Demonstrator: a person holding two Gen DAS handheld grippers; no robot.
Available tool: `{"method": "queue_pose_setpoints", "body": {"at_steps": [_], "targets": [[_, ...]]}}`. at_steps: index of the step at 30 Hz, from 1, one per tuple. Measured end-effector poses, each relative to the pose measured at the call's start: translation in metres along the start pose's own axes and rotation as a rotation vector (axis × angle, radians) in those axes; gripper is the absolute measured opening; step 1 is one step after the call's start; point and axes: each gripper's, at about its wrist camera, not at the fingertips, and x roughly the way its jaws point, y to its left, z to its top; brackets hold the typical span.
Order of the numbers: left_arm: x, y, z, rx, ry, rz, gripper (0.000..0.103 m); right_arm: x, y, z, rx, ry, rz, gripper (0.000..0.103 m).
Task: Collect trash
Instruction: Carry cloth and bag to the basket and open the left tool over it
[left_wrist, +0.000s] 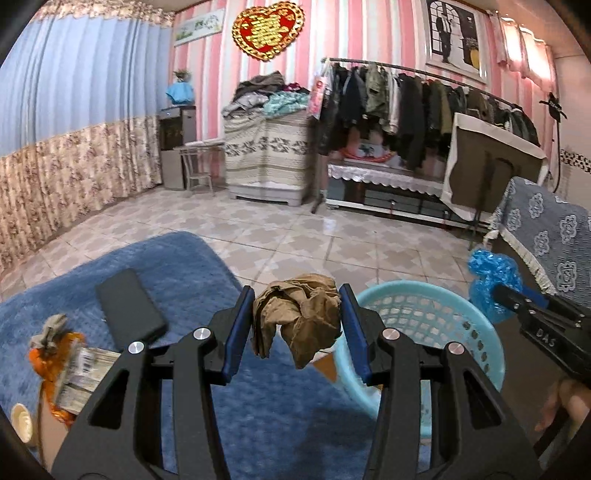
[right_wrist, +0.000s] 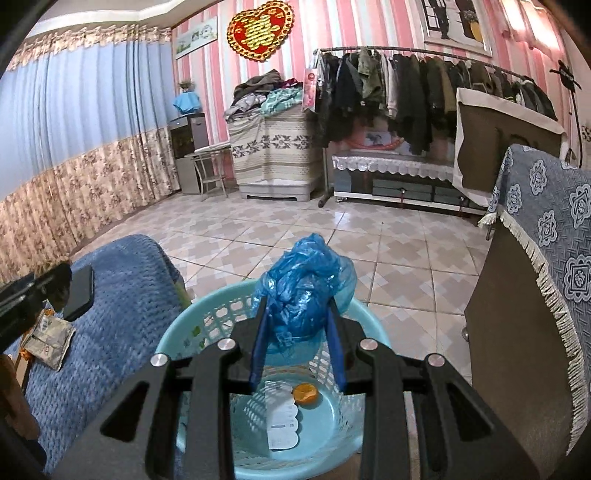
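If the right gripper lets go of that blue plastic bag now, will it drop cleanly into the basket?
Probably slowly: the blue plastic bag looks thin, crumpled and light, so it may drift. It may also cling to the right gripper. It hangs over the basket, so it should likely land inside.

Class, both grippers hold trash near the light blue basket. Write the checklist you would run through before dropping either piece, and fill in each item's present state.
1. Left gripper clamps the crumpled brown paper: ok.
2. Right gripper clamps the blue plastic bag: ok.
3. Blue bag sits over the basket opening: ok.
4. Brown paper sits over the basket: not ok, it hangs beside the rim, above the blue blanket.
5. Basket has room: ok, only a paper slip and an orange piece show.
6. Grippers clear of each other: ok.
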Motion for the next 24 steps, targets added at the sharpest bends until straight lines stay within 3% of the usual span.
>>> {"method": "queue_pose_setpoints", "body": {"at_steps": [19, 22, 24], "targets": [[0.078, -0.087, -0.017, 0.127, 0.114, -0.127, 0.046, 0.016, -0.032, -0.01, 0.115, 0.053, -0.055, 0.029], [0.083, -0.096, -0.016, 0.137, 0.115, -0.133, 0.05, 0.017, -0.032, -0.011, 0.116, 0.059, -0.062, 0.029], [0.083, -0.094, -0.013, 0.133, 0.108, -0.129, 0.064, 0.019, -0.034, -0.012, 0.12, 0.066, -0.064, 0.029]]}}
